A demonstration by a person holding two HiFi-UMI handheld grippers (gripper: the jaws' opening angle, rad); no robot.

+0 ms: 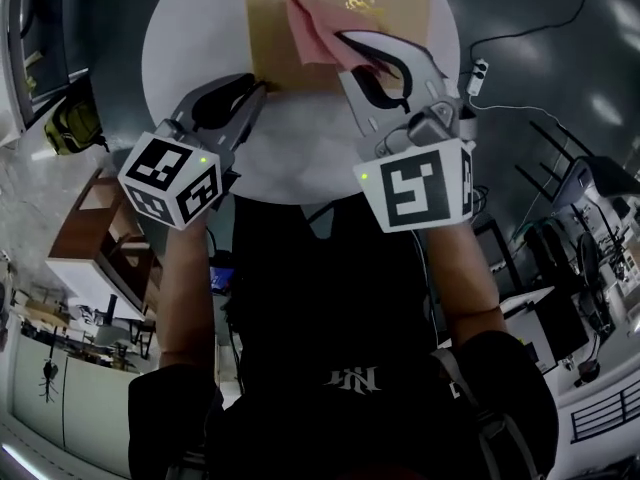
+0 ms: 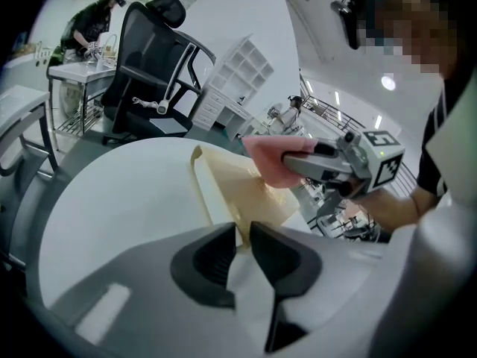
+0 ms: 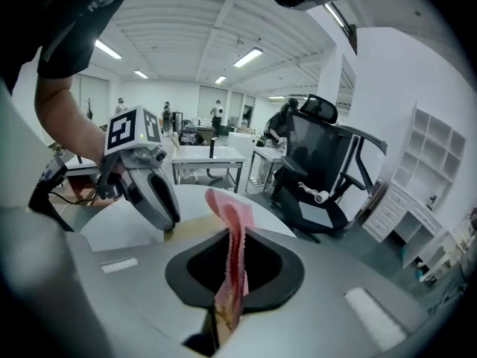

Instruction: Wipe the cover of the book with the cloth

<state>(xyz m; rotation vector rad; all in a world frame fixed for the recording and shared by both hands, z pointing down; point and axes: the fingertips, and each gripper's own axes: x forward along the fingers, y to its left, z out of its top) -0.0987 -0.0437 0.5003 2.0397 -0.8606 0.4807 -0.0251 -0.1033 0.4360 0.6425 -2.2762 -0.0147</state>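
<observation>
Book [image 1: 395, 48] is lying flat on the round white table [image 1: 195, 38], its gold print blurring beyond reading. Left gripper [image 1: 258, 88] is pinching its near corner. Right gripper [image 1: 350, 53] is clamping the pink cloth [image 1: 315, 28] over the cover, hiding part of it.

The head view looks steeply down from above the person, with the left gripper [image 1: 262, 88] and right gripper [image 1: 355, 53] close below and the round table [image 1: 200, 28] beyond their tips.

The left gripper view sits just behind its own jaws, low over the table [image 2: 112, 200]. It faces along them across the book [image 2: 238, 181], whose corner lies between them.

The right gripper view looks along its jaws, with the pinched cloth [image 3: 231, 252] very near.

Each gripper view shows the other claw ahead of its tips. Both share the book, table and a black office chair [image 2: 153, 73] farther off.
</observation>
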